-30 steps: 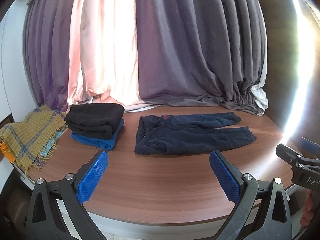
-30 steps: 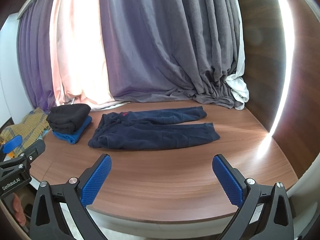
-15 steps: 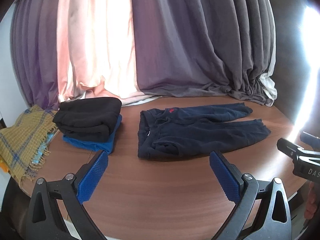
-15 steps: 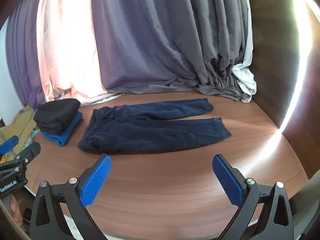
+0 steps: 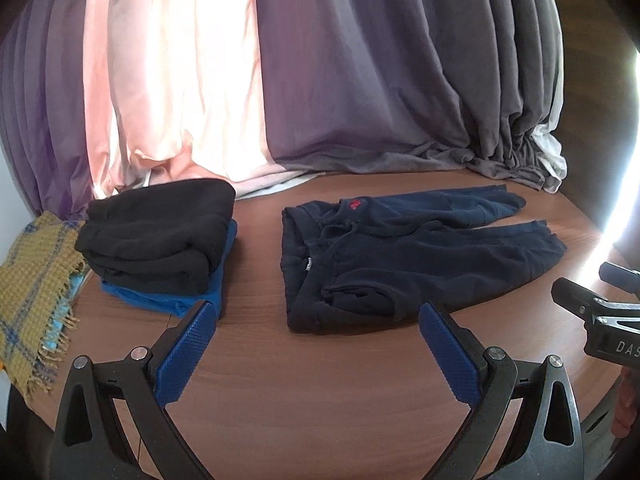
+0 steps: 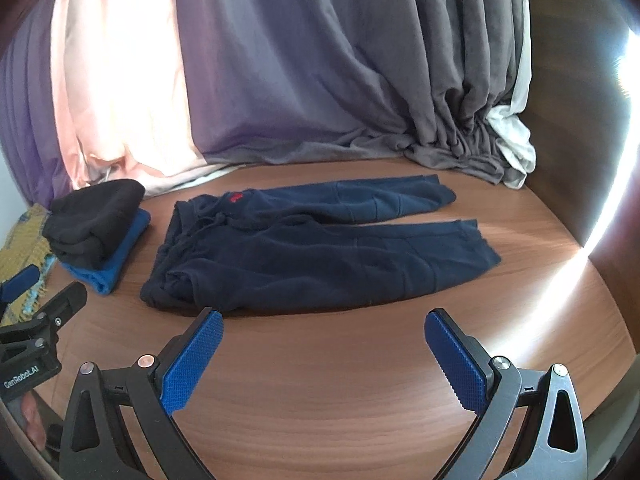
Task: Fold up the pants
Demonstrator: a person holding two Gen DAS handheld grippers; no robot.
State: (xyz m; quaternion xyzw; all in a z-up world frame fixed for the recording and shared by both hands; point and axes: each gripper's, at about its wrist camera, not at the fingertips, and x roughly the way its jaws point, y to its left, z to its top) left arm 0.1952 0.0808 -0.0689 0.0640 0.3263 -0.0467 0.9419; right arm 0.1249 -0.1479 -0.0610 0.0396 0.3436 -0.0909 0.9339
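The pants lie flat, unfolded, on the wood counter before grey and pink curtains, a folded stack to their left, ahead of the left gripper and right gripper, both spread wide and empty.

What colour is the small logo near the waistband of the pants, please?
Red, on the navy pants; the logo shows best in the left wrist view.

Pants, clothes stack on table
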